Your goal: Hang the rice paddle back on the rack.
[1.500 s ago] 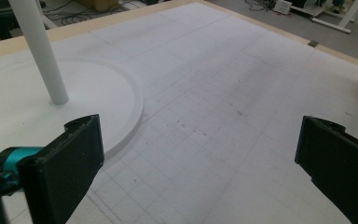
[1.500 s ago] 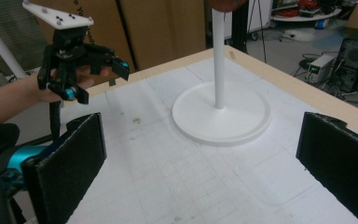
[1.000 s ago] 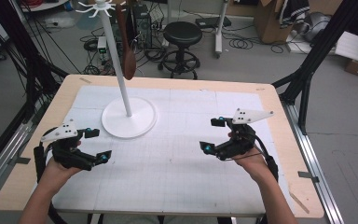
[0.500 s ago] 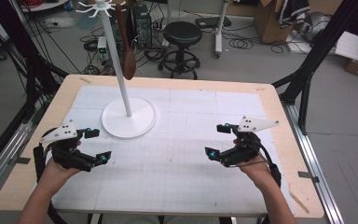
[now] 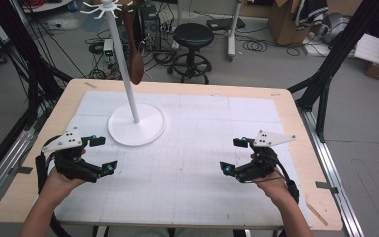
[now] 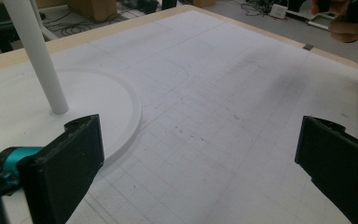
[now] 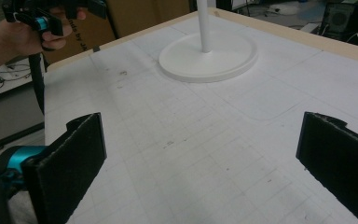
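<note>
A: Left gripper (image 5: pixel 102 155), lower left of the high view, jaws spread wide, nothing in them.

B: Right gripper (image 5: pixel 235 156), lower right, equally released (bare gridded white mat (image 5: pixel 202 148) beneath).

A: Nearest thing: the white round-based pole stand (image 5: pixel 136 124), upper left, a brown wooden spoon (image 5: pixel 135 54) hanging from its top.

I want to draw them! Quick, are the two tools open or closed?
Left tool: open, holding nothing.
Right tool: open, holding nothing.

Black stool (image 5: pixel 193 35) on floor behind table, cardboard box (image 5: pixel 284 19) to its right, w/ cables nearby.
</note>
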`<state>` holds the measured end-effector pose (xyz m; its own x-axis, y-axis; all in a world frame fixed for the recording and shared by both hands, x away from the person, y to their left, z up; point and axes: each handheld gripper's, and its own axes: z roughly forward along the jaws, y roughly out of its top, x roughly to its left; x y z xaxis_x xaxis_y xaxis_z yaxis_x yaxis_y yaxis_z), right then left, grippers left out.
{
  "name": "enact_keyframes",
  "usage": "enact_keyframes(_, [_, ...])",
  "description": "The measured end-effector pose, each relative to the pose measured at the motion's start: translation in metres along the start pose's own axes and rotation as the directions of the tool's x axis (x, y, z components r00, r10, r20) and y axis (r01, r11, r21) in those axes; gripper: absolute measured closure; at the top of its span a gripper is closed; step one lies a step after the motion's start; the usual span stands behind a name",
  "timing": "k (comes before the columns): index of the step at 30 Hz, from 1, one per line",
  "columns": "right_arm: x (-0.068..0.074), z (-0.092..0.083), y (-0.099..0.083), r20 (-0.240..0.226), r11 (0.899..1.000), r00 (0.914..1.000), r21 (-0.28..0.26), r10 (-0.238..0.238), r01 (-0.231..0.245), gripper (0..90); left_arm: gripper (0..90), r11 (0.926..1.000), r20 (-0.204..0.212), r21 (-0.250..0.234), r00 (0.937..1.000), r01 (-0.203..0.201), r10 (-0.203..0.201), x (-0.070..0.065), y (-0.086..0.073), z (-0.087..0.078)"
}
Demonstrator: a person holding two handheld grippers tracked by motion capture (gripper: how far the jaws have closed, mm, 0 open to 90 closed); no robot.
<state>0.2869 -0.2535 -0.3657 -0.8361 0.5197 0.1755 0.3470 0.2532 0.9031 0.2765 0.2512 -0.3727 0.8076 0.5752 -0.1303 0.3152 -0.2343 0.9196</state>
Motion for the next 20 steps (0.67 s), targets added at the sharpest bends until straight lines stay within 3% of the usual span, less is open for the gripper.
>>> enact_keyframes(20, [-0.0028,-0.0009,-0.0072,0.015,1.000,0.9998,0.007,0.009,-0.009,0.4,1.7,1.0000,-0.004,-0.005,1.0000,-0.007,0.007,-0.0006,-0.0014,0.0000])
